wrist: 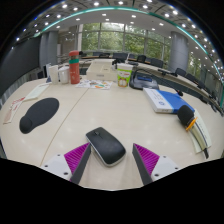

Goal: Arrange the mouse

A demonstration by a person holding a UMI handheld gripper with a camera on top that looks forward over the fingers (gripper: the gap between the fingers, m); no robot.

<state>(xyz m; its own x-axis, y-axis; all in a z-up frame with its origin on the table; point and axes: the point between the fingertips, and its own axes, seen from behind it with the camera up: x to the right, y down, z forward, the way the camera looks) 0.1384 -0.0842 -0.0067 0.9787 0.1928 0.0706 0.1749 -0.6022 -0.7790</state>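
A dark grey mouse [105, 145] lies on the pale table [100, 110], between my two fingers and slightly ahead of their tips, turned a little to the left. My gripper [111, 158] is open, its magenta pads [76, 155] standing apart from the mouse on both sides. A black oval mouse mat [38, 114] lies on the table to the left, well beyond the fingers.
A blue-and-white book [163, 98] and a dark bundle [187, 117] lie to the right. At the back stand white containers [62, 73], a red bottle [74, 67] and a green-banded pot [124, 75]. Papers [97, 84] lie mid-table.
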